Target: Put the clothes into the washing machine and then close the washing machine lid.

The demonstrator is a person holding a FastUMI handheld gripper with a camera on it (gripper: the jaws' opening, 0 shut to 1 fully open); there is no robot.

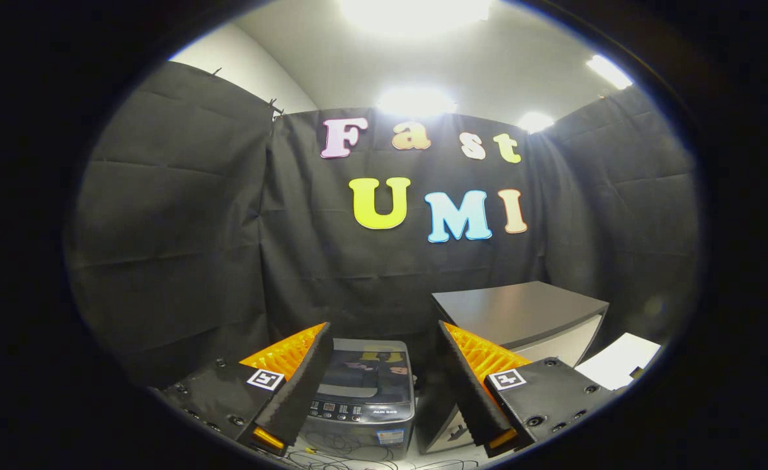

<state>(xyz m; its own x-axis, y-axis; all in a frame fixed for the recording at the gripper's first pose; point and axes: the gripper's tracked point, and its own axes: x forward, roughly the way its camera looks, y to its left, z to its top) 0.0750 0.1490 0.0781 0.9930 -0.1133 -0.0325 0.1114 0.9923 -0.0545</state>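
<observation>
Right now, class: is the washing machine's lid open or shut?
Shut: the lid lies flat atop the washing machine, seen between the open gripper fingers.

Glossy washing machine lid (366, 372), seemingly plastic

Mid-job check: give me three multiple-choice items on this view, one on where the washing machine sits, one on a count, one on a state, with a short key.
1. Where is the washing machine relative to the tool?
A. Ahead, seen between its fingers
B. On top of the grey cabinet
C. Behind the white sheet

2. How many washing machines are in view?
A. Three
B. Two
C. One

3. What state is the washing machine lid in?
A. Raised upright
B. Down flat
C. Taken off

Key: 1 A, it sits in the gap between the fingers, left of the grey cabinet. 2 C, a single unit. 3 B, the lid lies flat above the control panel. The tool is open, holding nothing.
</observation>
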